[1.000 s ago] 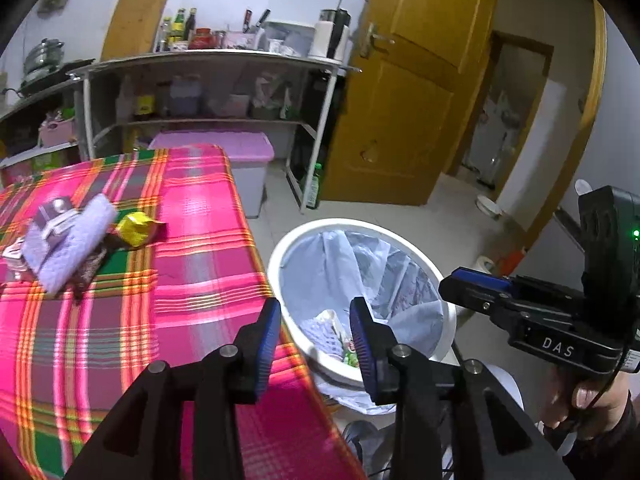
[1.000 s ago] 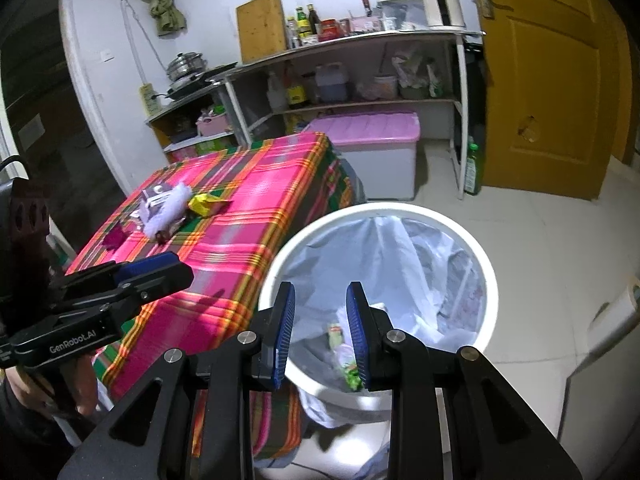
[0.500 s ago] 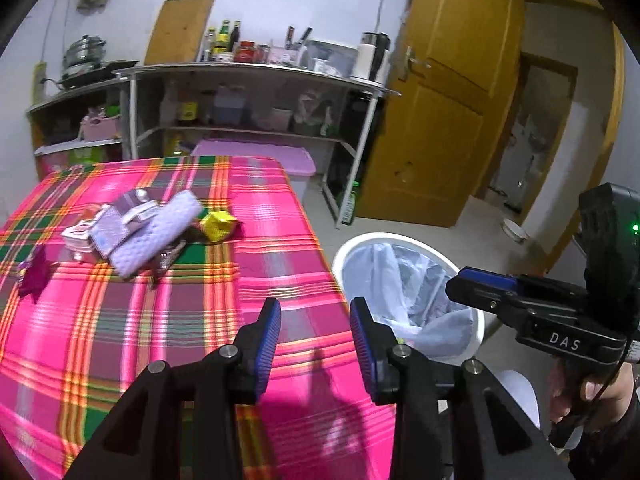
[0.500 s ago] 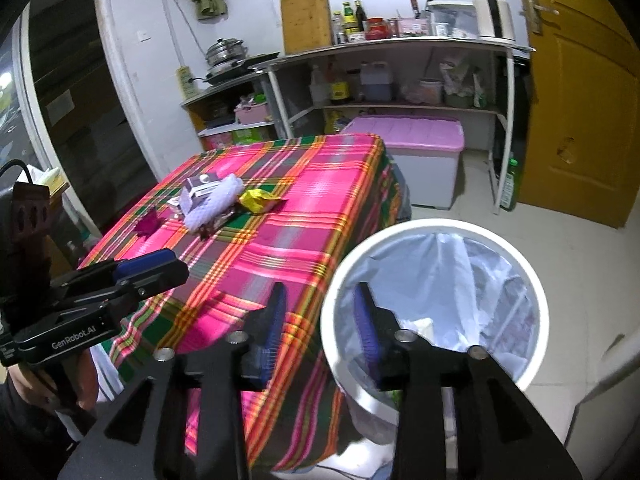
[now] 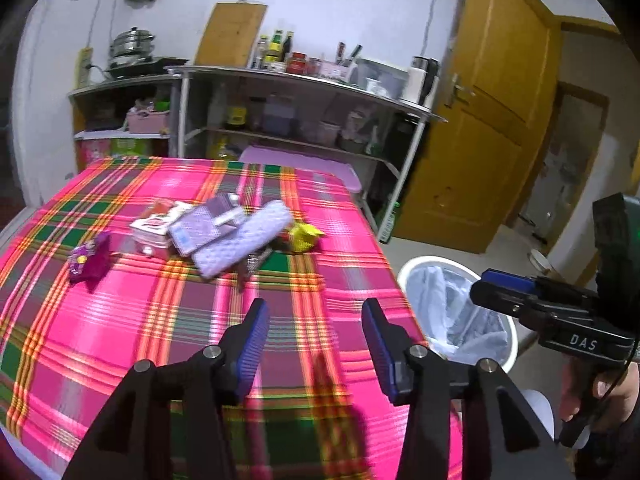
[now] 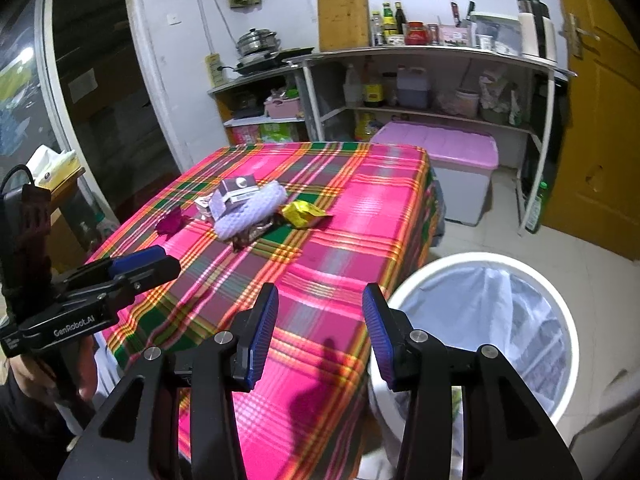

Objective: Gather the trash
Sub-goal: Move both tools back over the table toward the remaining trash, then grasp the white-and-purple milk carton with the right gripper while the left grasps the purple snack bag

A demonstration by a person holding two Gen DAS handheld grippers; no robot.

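Note:
A pile of trash lies mid-table on the pink plaid cloth (image 5: 168, 312): a lilac quilted pack (image 5: 244, 242), purple and white cartons (image 5: 200, 226), a yellow wrapper (image 5: 304, 236) and a magenta wrapper (image 5: 89, 258). The pile also shows in the right wrist view, with the lilac pack (image 6: 250, 208) and yellow wrapper (image 6: 302, 212). My left gripper (image 5: 315, 320) is open and empty over the near table. My right gripper (image 6: 320, 312) is open and empty above the table's corner. The white bin (image 6: 480, 320) with a liner stands right of the table; it also shows in the left wrist view (image 5: 452, 308).
Metal shelves (image 6: 440, 60) with bottles and jars stand against the back wall, with a pink-lidded box (image 6: 440, 148) below. A yellow door (image 5: 488, 120) stands at right. A cooker and pot (image 6: 256, 46) sit at back left.
Both grippers swung from over the bin to the left, over the table, and their jaws opened wider. The trash pile is now nearer the middle of both views.

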